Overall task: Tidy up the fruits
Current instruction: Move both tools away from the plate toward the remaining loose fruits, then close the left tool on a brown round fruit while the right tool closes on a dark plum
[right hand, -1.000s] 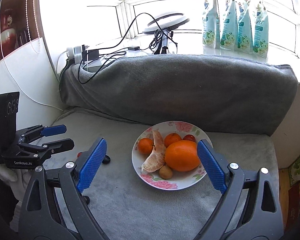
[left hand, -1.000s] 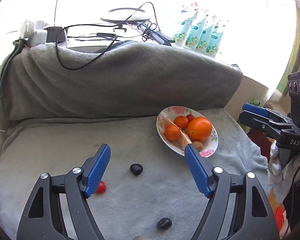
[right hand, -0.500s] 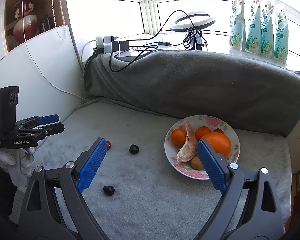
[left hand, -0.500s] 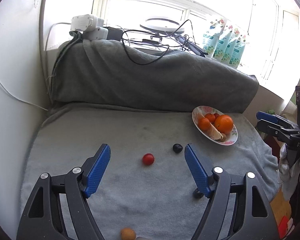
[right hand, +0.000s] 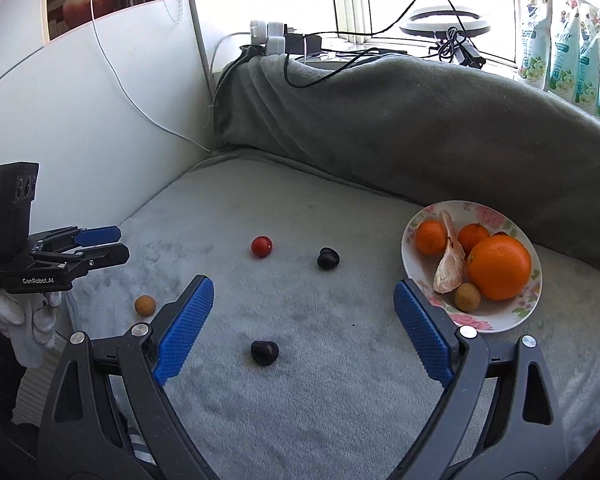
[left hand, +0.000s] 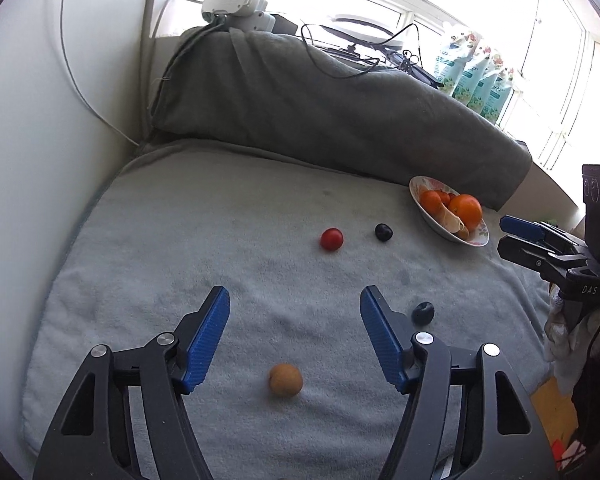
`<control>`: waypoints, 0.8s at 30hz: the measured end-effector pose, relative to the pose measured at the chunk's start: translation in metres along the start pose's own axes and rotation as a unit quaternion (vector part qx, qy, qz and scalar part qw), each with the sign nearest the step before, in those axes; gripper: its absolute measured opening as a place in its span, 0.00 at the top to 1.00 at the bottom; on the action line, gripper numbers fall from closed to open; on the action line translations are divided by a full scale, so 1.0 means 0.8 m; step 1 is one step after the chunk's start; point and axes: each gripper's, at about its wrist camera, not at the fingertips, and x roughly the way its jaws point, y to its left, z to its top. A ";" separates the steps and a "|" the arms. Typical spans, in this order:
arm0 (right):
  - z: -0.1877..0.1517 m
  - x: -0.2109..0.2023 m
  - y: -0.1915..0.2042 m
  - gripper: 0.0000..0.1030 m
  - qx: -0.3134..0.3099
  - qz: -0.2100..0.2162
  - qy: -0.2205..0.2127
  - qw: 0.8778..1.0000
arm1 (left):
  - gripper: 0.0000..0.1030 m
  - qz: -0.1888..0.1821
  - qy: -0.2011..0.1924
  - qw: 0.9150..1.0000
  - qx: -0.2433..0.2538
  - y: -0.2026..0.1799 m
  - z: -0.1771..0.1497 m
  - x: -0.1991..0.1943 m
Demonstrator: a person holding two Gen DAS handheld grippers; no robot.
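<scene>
Left wrist view: the left hand-held gripper [left hand: 295, 300] is angling down over the grey blanket [left hand: 180, 240], jaws apart and just closing a little, with the tan round fruit [left hand: 286, 379] lying between them, untouched. The right hand-held gripper [right hand: 303, 288] is hovering, jaws wide, near a dark plum [right hand: 264, 352]; the plate [right hand: 500, 322] of oranges is sitting at right.

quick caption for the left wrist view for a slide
Open left tongs above a small tan fruit on the grey blanket, floral plate of oranges beyond.
</scene>
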 end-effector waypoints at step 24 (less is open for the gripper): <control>-0.054 0.079 0.027 0.53 -0.015 0.038 0.096 0.995 | 0.57 0.004 0.058 0.998 -0.030 0.004 -0.060 0.036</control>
